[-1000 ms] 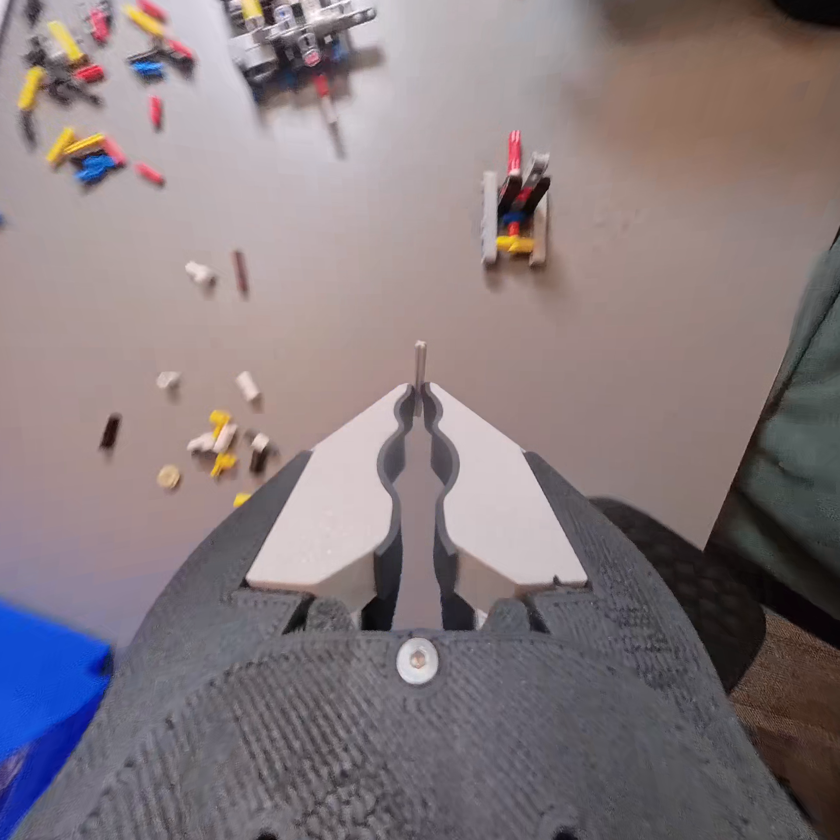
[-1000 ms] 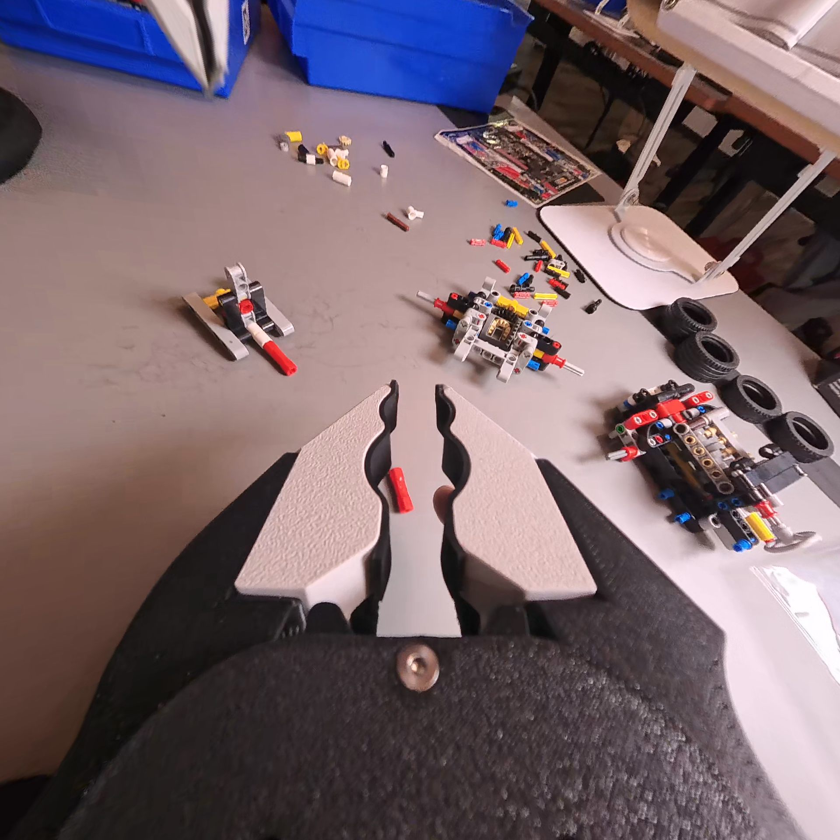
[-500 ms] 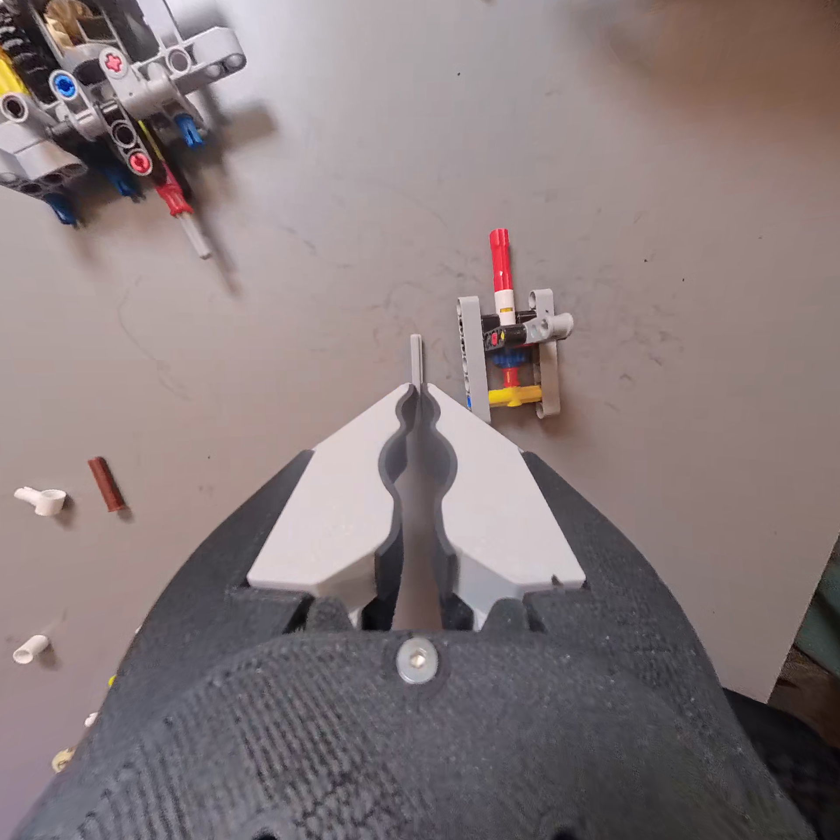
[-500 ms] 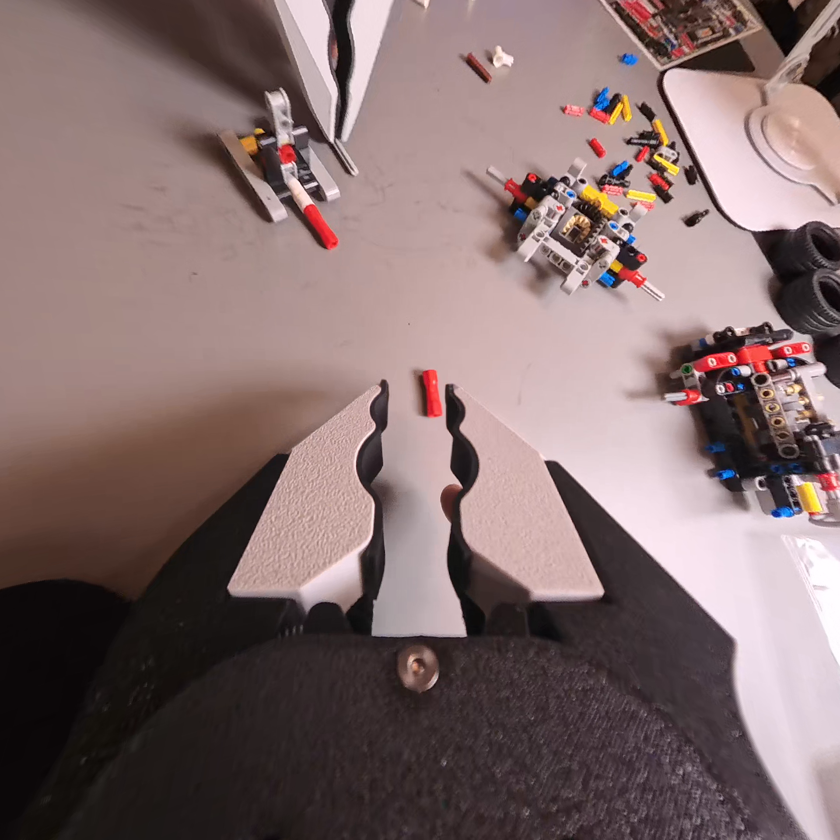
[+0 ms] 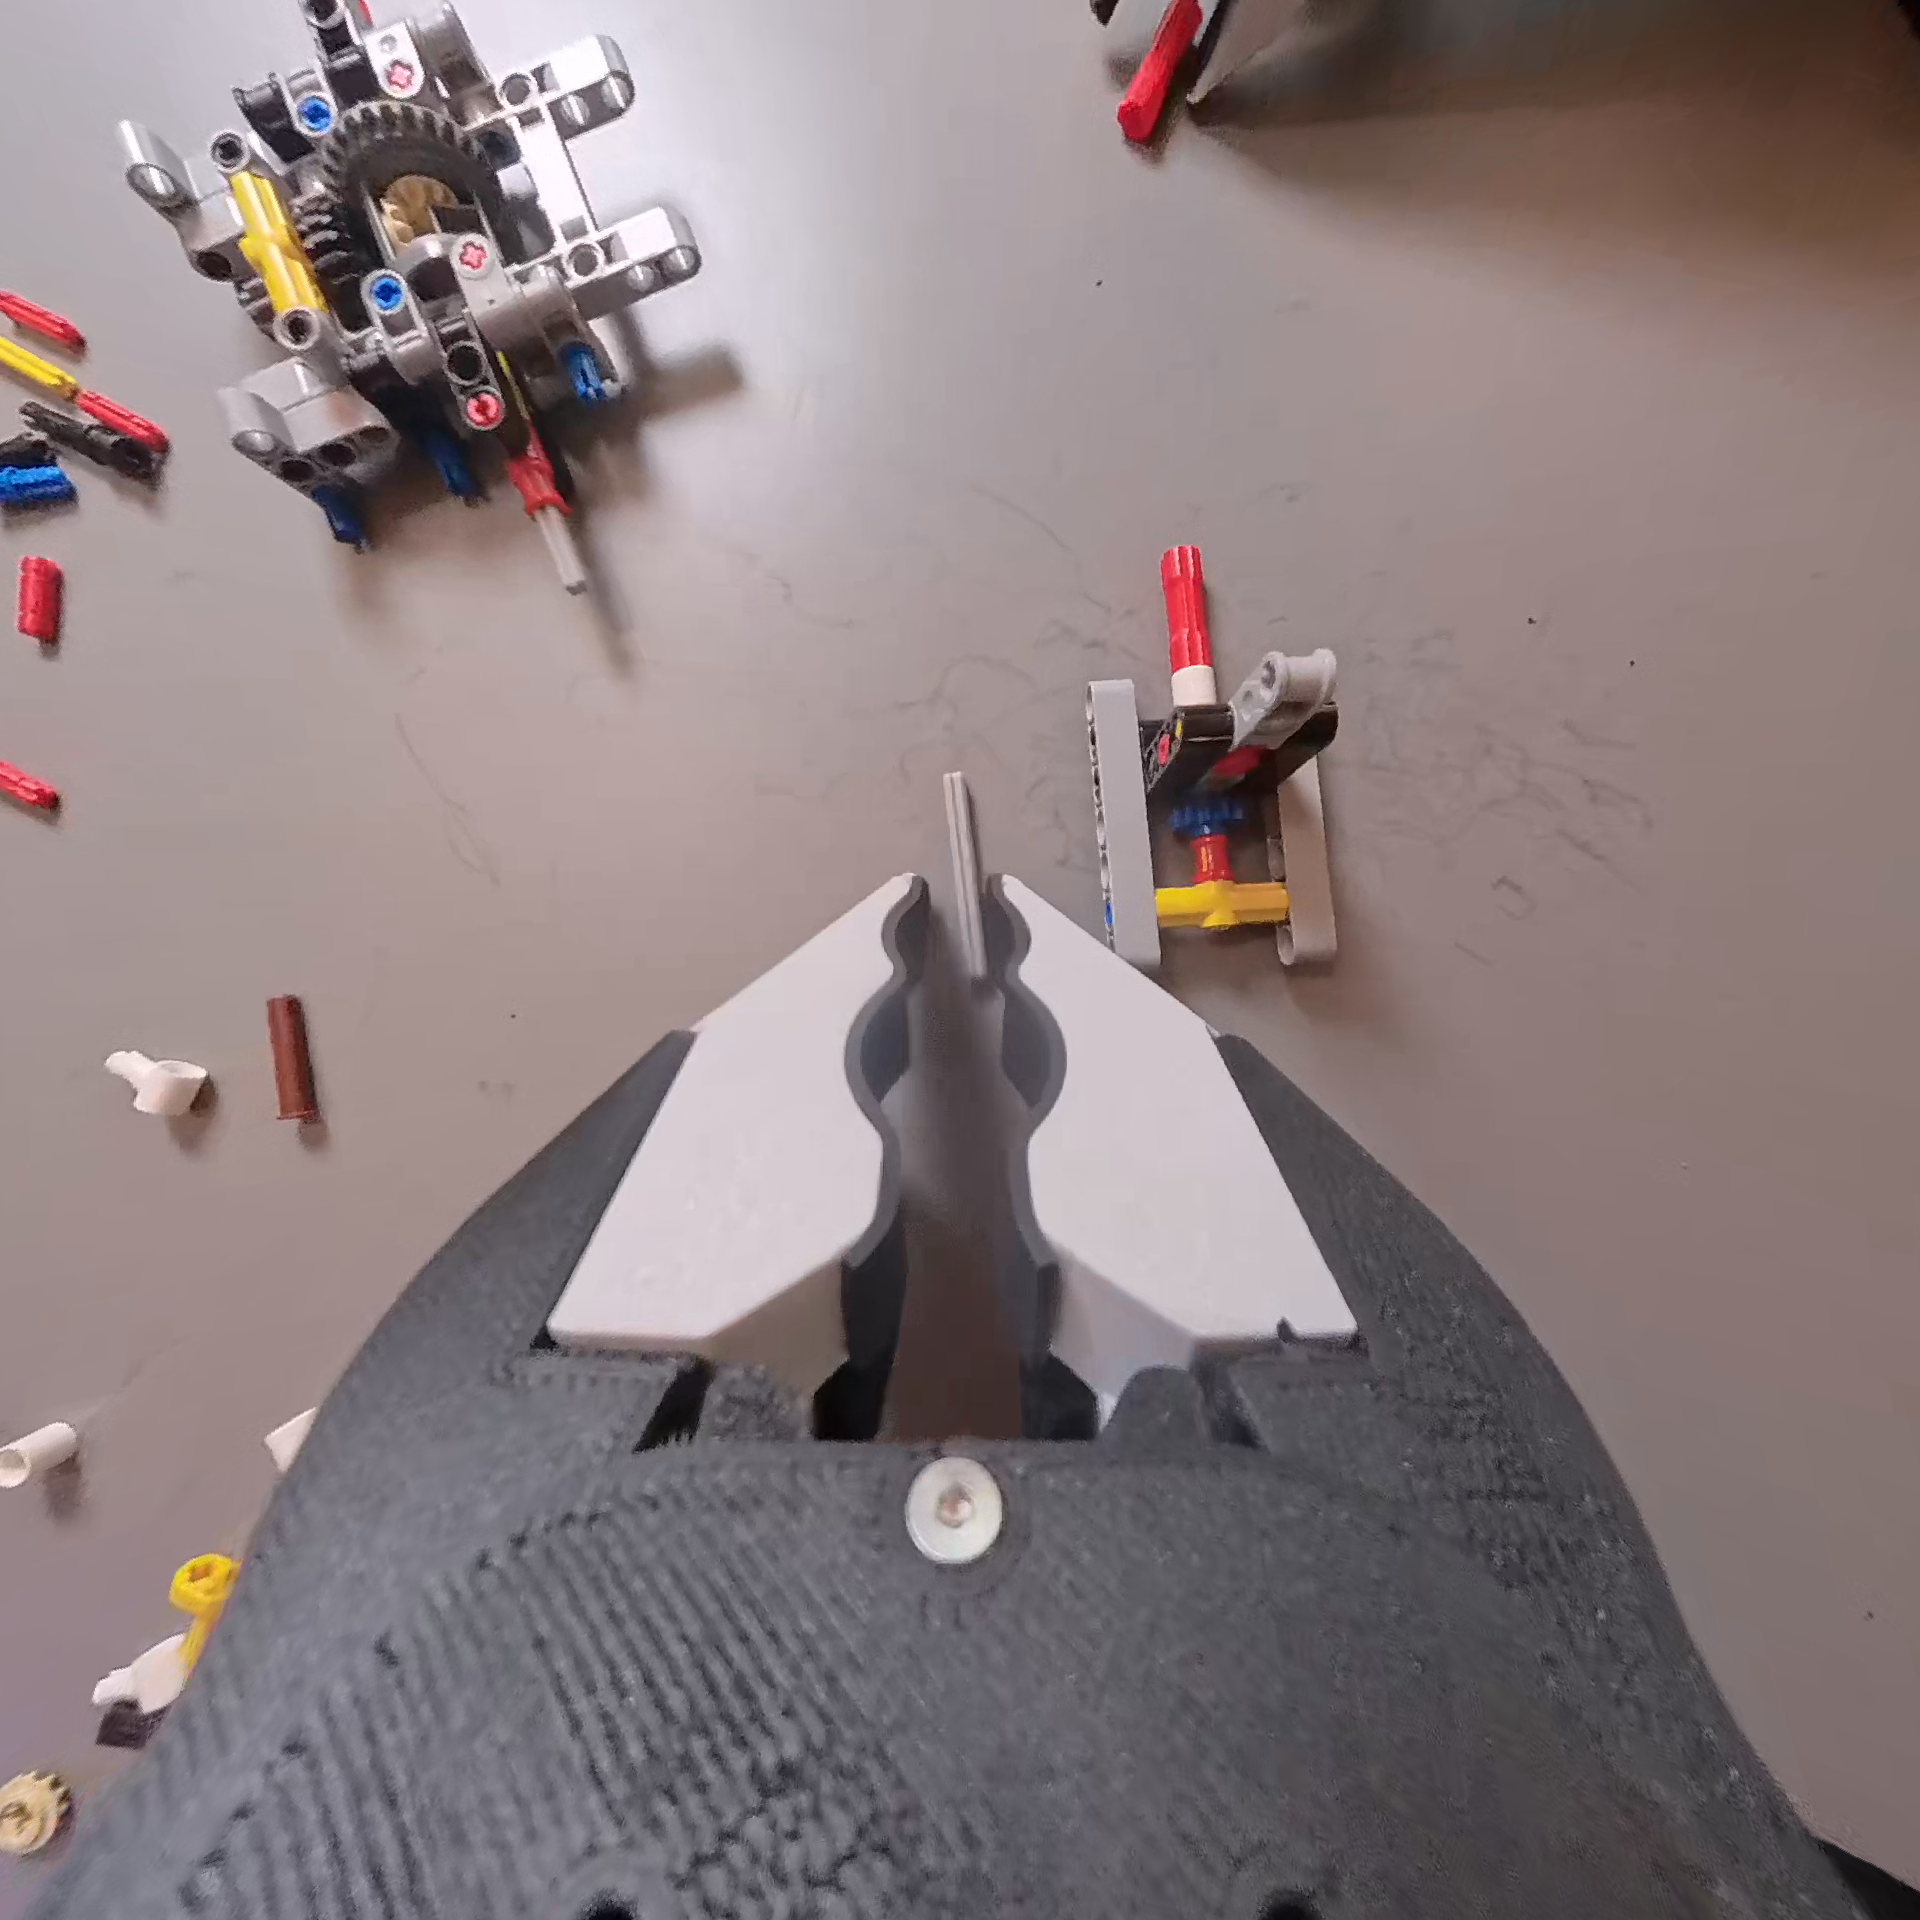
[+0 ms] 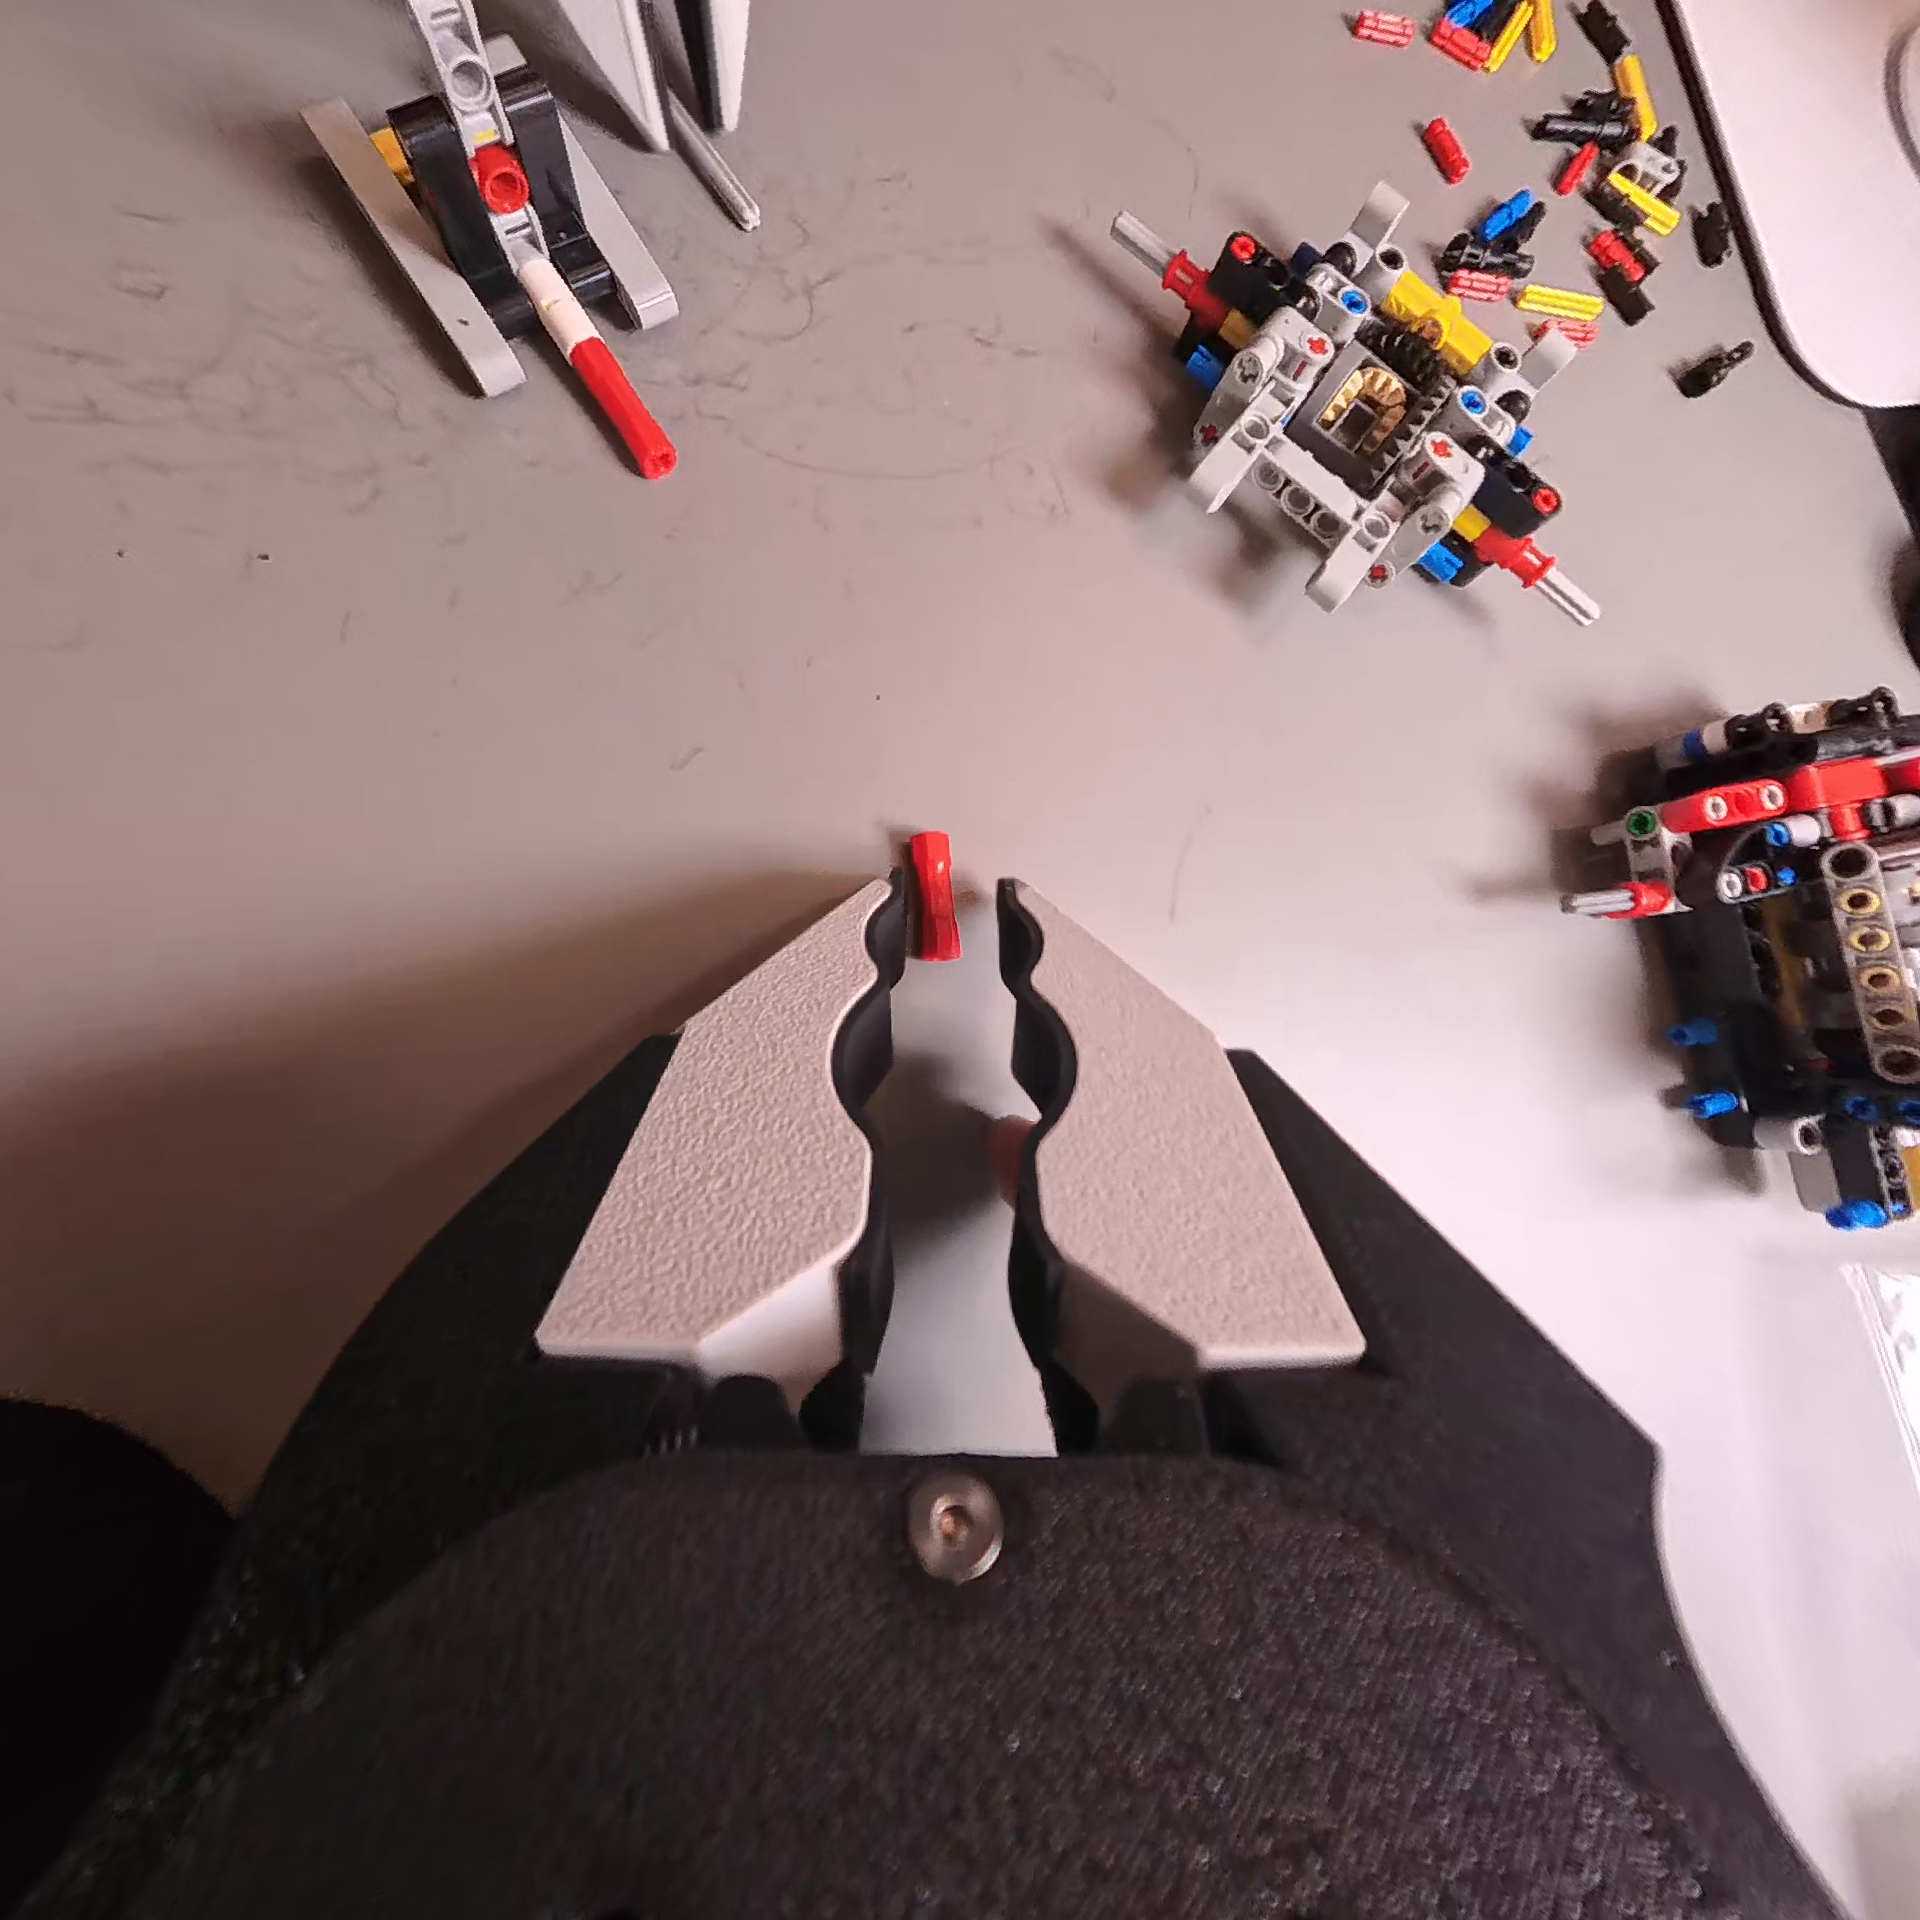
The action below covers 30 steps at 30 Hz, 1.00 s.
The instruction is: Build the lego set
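Two hand-held grippers work over a grey table (image 5: pixel 1558 364) strewn with plastic building-toy parts.

Between the tips of the left gripper (image 5: pixel 961 894) stands a thin grey axle rod (image 5: pixel 961 847), poking out forward past them. The jaws are slightly parted: a gap shows on the rod's left side, and whether the right pad touches it cannot be told. Just to the right of these tips lies a small frame assembly (image 5: pixel 1210 821), made of two grey beams, a black block, a blue gear, a yellow crosspiece and a red and white axle pointing away. Far ahead and to the left sits a grey gear housing (image 5: pixel 416 281) with loose red, yellow and blue pins beside it. To the left lie a brown pin (image 5: pixel 291 1058) and a white connector (image 5: pixel 156 1081).

At the tips of the right gripper (image 6: pixel 948 896), whose jaws are apart, lies a short red connector (image 6: pixel 932 896). It rests on the table close against the left pad, with clear space to the right pad. Far ahead to the left, the same frame assembly appears, with the other gripper beside it. Ahead to the right is the gear housing, and at the right edge a larger chassis build (image 6: pixel 1808 935).
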Each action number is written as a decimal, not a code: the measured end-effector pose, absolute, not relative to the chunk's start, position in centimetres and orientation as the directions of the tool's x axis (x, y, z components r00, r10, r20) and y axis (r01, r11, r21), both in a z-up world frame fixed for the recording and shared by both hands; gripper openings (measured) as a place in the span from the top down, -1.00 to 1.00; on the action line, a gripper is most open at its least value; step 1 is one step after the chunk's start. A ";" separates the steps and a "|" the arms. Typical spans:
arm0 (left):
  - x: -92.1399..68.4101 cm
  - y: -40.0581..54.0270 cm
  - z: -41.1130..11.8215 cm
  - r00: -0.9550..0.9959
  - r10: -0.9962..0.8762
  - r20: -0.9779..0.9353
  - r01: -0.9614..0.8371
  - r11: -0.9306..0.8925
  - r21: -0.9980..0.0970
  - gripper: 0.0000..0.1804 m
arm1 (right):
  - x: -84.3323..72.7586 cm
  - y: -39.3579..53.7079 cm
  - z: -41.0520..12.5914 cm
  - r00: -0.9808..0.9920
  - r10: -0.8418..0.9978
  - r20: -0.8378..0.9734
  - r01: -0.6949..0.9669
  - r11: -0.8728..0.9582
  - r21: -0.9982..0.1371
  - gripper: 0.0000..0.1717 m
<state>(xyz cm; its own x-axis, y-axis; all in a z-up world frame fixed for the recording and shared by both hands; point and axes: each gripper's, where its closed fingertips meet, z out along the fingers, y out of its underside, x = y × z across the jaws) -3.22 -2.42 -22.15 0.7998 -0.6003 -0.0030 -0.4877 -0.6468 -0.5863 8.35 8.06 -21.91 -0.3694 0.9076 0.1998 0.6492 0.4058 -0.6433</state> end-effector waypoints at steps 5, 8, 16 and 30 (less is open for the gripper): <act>-2.7 -2.3 -22.2 0.798 -0.602 0.024 -0.469 -0.646 -0.602 0.97 | 7.8 7.9 -22.0 -0.388 0.897 0.213 0.648 0.430 -0.629 0.95; -2.5 -2.5 -22.1 0.795 -0.607 0.021 -0.469 -0.635 -0.614 0.97 | 7.0 6.7 -21.4 -0.425 0.874 0.236 0.567 0.461 -0.682 0.95; 3.2 -5.1 -14.7 0.698 -0.646 0.310 -0.191 -0.585 -0.788 0.97 | 5.3 -0.6 -14.6 -0.527 0.770 0.360 0.174 0.512 -0.841 0.96; 4.1 -6.3 -16.3 0.658 -0.618 0.430 -0.129 -0.656 -0.744 0.97 | 4.9 -5.0 -16.3 -0.629 0.685 0.367 0.130 0.559 -0.819 0.95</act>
<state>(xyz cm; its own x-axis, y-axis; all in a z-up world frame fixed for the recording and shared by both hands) 4.05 -6.28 -16.32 0.6580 -0.6179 0.4304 -0.1288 -0.6555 -0.7441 4.85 -4.99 -16.27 -0.6295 0.6847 0.3674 0.1302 0.5591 -0.8188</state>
